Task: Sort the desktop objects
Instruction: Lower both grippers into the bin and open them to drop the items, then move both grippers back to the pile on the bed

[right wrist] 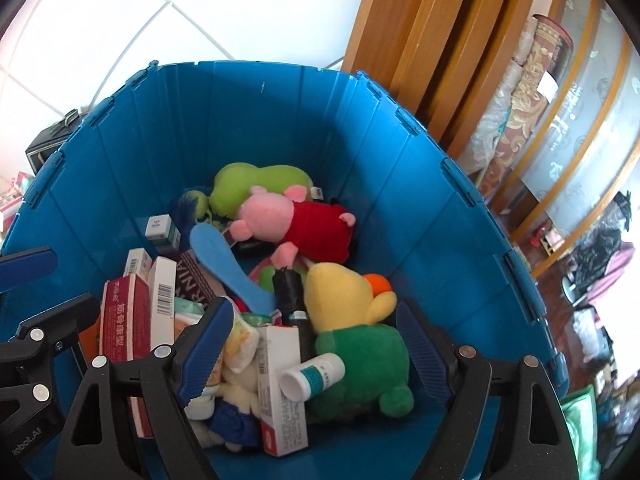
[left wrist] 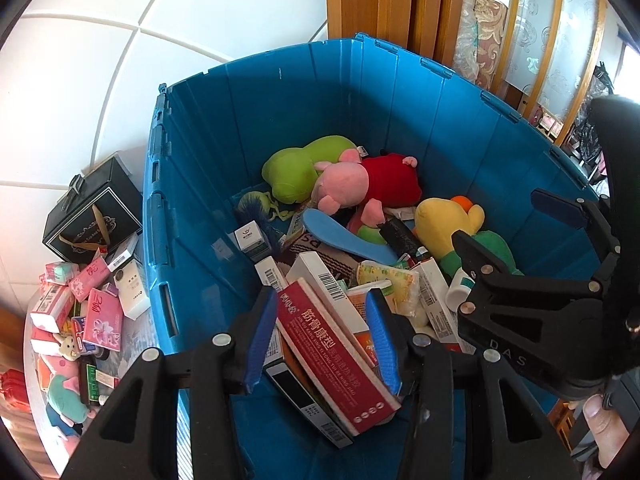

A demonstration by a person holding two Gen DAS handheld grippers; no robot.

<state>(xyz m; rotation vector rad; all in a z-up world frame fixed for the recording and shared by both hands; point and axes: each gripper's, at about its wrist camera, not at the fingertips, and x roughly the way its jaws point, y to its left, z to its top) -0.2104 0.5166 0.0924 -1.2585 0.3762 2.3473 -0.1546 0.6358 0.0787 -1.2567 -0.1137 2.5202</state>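
Note:
My left gripper (left wrist: 323,340) is shut on a red box with white Chinese print (left wrist: 332,360), held over the near side of the blue bin (left wrist: 320,100). A white barcoded box lies just under the red one. My right gripper (right wrist: 316,352) hangs open above the bin (right wrist: 240,120), its pads clear of everything. Below it lie a white box (right wrist: 280,392), a small white bottle with a teal label (right wrist: 314,376) and a yellow-and-green duck plush (right wrist: 352,320). The right gripper (left wrist: 516,228) also shows at the right of the left wrist view.
Deeper in the bin lie a pink pig plush in red (left wrist: 352,184), a lime-green plush (left wrist: 300,168) and a blue insole-shaped piece (left wrist: 344,236). Left of the bin, a table holds pink tissue packs (left wrist: 104,320), small boxes and a black gift box (left wrist: 92,208). Wooden door frames stand behind.

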